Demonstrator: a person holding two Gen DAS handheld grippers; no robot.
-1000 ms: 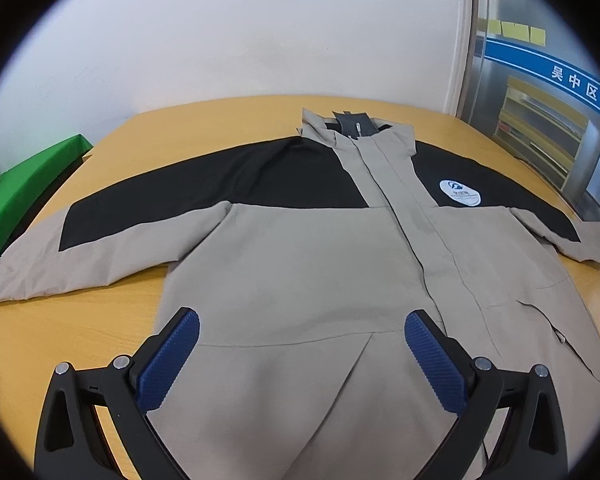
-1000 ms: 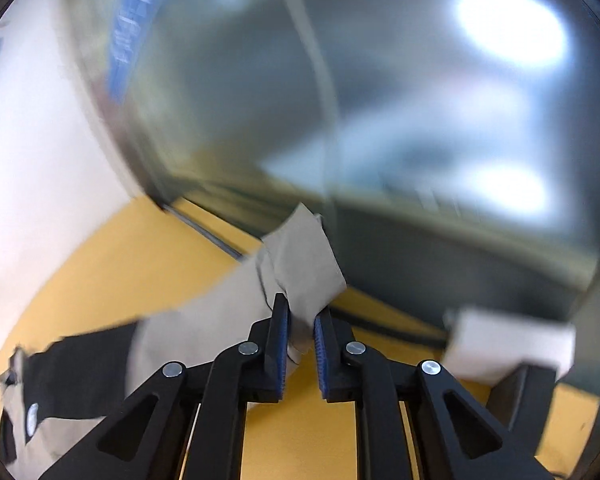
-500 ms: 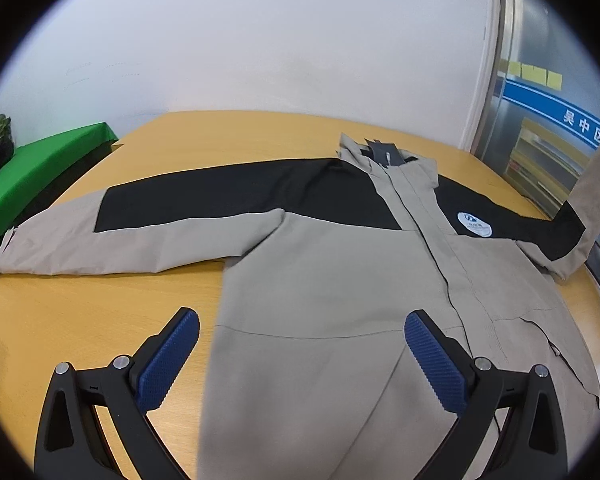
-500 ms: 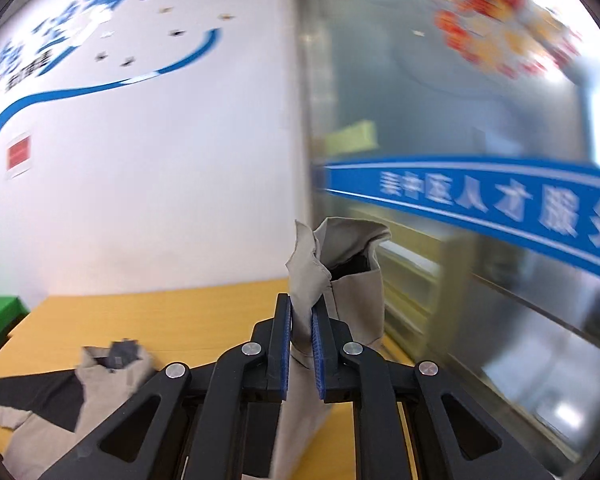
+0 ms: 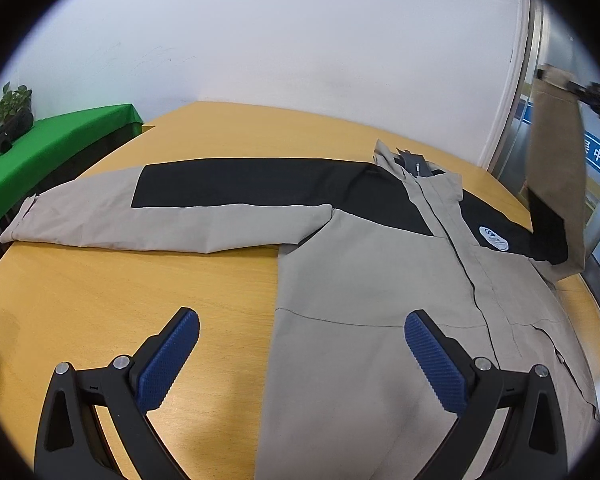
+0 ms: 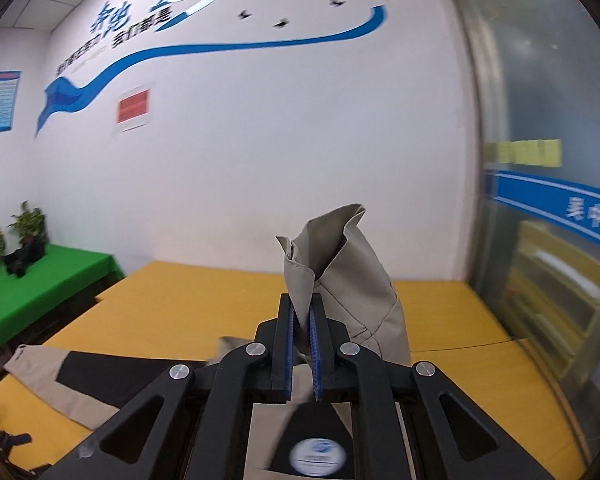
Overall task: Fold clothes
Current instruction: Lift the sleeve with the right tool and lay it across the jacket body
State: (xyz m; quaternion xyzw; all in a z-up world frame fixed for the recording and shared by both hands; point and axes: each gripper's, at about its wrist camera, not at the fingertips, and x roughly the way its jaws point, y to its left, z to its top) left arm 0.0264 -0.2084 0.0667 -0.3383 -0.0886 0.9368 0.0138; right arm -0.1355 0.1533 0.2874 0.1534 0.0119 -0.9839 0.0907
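Progress: early, no fold laid | jacket (image 5: 364, 280) lay flat on worktop (image 5: 120, 300) ahead of my spread left fingers (image 5: 168, 356) | right fingers (image 6: 286, 344) pinched the raised sleeve cuff (image 6: 340, 264) | I judged both sleeves and body unfolded.

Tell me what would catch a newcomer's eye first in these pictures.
A beige and black jacket lies spread flat across the yellow table, one sleeve stretched out to the left. The right gripper is shut on the other sleeve's cuff, holding it high above the table, while the left gripper hovers open over the hem.
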